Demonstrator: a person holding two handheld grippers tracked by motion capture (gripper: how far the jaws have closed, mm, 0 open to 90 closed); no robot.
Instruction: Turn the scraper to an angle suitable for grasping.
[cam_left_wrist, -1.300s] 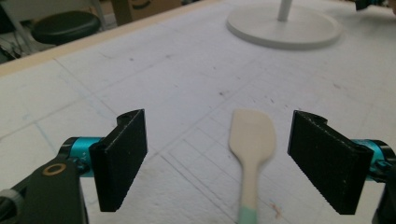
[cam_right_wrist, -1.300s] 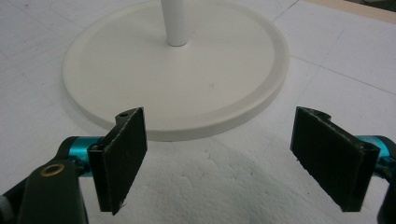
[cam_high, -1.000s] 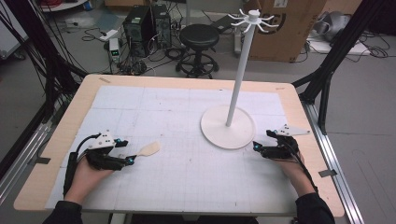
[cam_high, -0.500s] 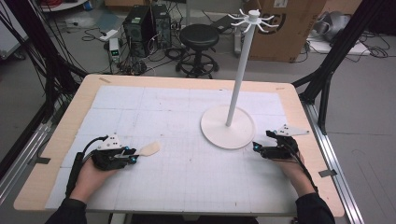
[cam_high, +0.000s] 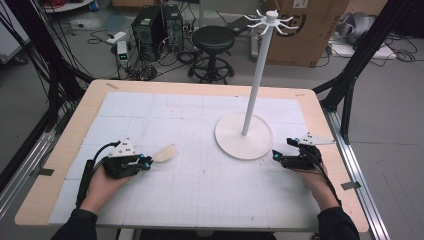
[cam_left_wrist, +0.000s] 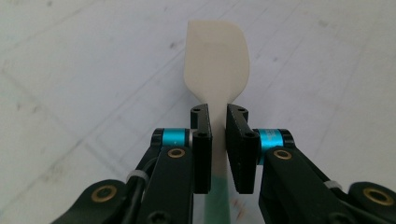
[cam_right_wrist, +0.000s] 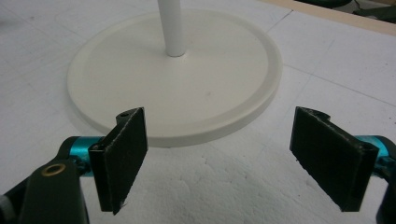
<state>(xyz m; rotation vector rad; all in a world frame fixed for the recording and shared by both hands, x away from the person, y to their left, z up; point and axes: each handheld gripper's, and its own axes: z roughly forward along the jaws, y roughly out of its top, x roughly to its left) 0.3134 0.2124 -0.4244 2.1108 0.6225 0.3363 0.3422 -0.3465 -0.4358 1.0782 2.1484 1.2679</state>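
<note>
Two tongs on the desk | left tongs clenched on spatula neck, well left of the stand | right tongs released, just beside stand base | step: likely grasping | next: lift spatula, probably toward stand hooks

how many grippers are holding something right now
1. The left gripper is shut on the spatula at the table's near left; the right gripper sits open, empty, beside the stand base.

Matt cream spatula; smooth white stand; wooden table.
</note>
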